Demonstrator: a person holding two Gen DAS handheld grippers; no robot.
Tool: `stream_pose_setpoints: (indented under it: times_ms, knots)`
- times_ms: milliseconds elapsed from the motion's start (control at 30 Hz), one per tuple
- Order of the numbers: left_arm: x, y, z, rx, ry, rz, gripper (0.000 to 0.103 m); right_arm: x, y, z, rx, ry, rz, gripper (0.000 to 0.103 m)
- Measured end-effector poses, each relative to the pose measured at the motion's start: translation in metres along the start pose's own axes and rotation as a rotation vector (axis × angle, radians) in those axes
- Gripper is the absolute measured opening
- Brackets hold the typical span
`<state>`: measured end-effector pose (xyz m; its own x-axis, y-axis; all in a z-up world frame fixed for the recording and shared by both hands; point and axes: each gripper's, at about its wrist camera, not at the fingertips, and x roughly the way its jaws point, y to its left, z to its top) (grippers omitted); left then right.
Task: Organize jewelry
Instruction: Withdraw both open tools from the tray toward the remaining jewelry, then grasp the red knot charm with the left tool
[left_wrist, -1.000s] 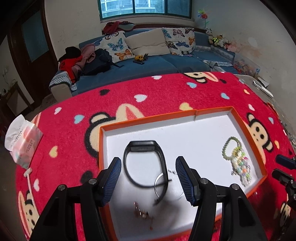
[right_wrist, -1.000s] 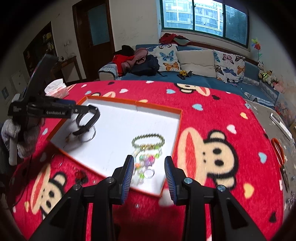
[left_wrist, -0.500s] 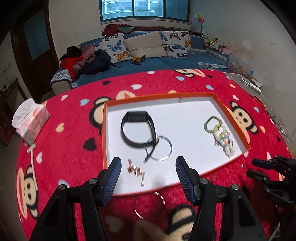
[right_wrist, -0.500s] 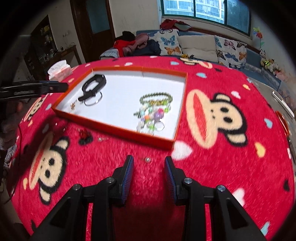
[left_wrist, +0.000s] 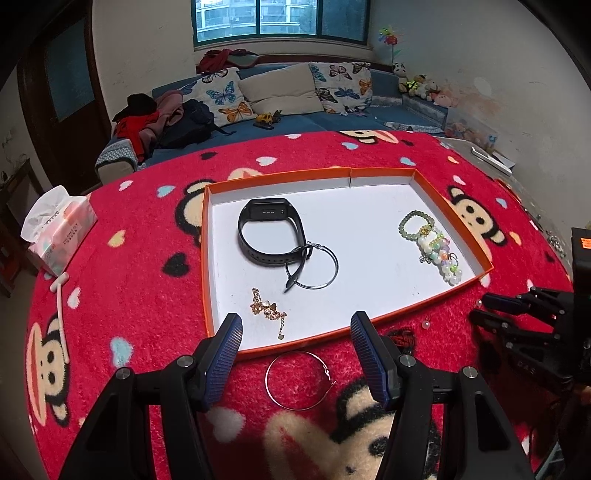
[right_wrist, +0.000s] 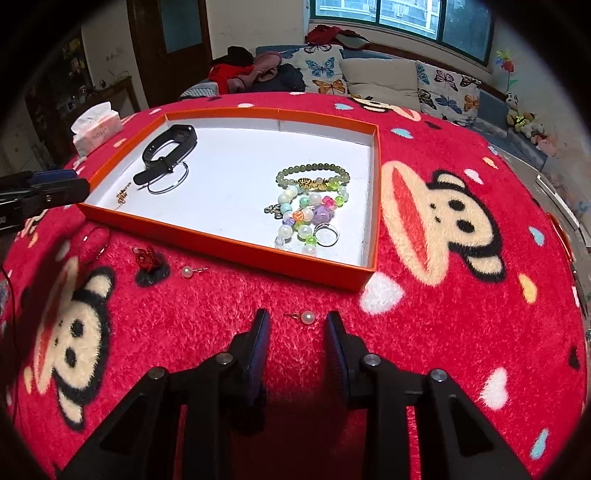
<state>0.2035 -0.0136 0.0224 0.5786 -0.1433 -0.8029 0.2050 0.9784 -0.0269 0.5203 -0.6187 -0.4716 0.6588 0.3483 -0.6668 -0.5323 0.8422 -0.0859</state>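
An orange-rimmed white tray (left_wrist: 448, 205) on the red monkey blanket holds a black wristband (left_wrist: 271, 236), a silver hoop (left_wrist: 317, 266), a gold chain (left_wrist: 267, 310) and bead bracelets (left_wrist: 434, 243). My left gripper (left_wrist: 295, 325) is open at the tray's near edge, and a second silver hoop (left_wrist: 299, 380) lies on the blanket between its fingers. My right gripper (right_wrist: 298, 317) hangs low over the blanket, its jaws closing. A pearl stud (right_wrist: 306, 317) lies between its fingertips, and the pads do not touch it. The same gripper (left_wrist: 495, 310) shows at the right of the left wrist view.
Another pearl stud (right_wrist: 187, 272) and a red ornament (right_wrist: 144, 255) lie on the blanket before the tray (right_wrist: 229, 242). A tissue pack (left_wrist: 55, 236) sits at the blanket's left edge. A sofa with cushions stands behind.
My left gripper drew back from over the tray to its near edge, bringing the loose hoop into view. My right gripper sank toward the blanket, and its jaws narrowed around the pearl stud.
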Motion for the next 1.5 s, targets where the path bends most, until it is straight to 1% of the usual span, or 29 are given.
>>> stream_pose_setpoints:
  times_ms: [133, 400, 467, 500, 600, 700, 900, 1100, 1300, 1400, 1500]
  knots:
    - [0.001, 0.002, -0.002, 0.004, -0.004, -0.019, 0.065, 0.001, 0.006, 0.0, -0.009, -0.001, -0.037, 0.026]
    - [0.004, 0.002, -0.003, 0.023, -0.015, -0.037, 0.065, 0.003, 0.017, 0.002, -0.031, -0.011, -0.114, 0.026]
    - [0.004, 0.002, -0.003, 0.025, -0.019, -0.042, 0.065, 0.004, 0.018, 0.002, -0.034, -0.016, -0.123, 0.024]
    - [0.004, 0.002, -0.003, 0.025, -0.021, -0.045, 0.065, 0.004, 0.019, 0.002, -0.037, -0.018, -0.122, 0.021]
    - [0.003, 0.002, -0.004, 0.026, -0.024, -0.057, 0.065, 0.004, 0.021, 0.002, -0.046, -0.023, -0.131, 0.02]
    - [0.0, -0.001, -0.006, 0.036, -0.028, -0.063, 0.065, 0.003, 0.018, 0.001, -0.03, -0.025, -0.115, 0.02]
    - [-0.008, -0.012, -0.013, 0.059, -0.036, -0.108, 0.065, -0.005, 0.012, 0.0, -0.005, -0.034, -0.08, 0.02]
    - [-0.009, -0.039, -0.023, 0.125, -0.028, -0.158, 0.065, -0.014, 0.005, 0.001, 0.001, -0.057, -0.049, 0.02]
    - [0.015, -0.068, -0.022, 0.175, 0.022, -0.173, 0.065, -0.021, 0.0, 0.002, 0.005, -0.076, -0.005, 0.02]
    - [0.029, -0.079, -0.021, 0.204, 0.037, -0.156, 0.064, -0.022, -0.002, 0.002, 0.0, -0.077, 0.011, 0.02]
    - [0.043, -0.083, -0.02, 0.206, 0.061, -0.147, 0.055, -0.024, -0.004, 0.002, -0.001, -0.086, 0.023, 0.02]
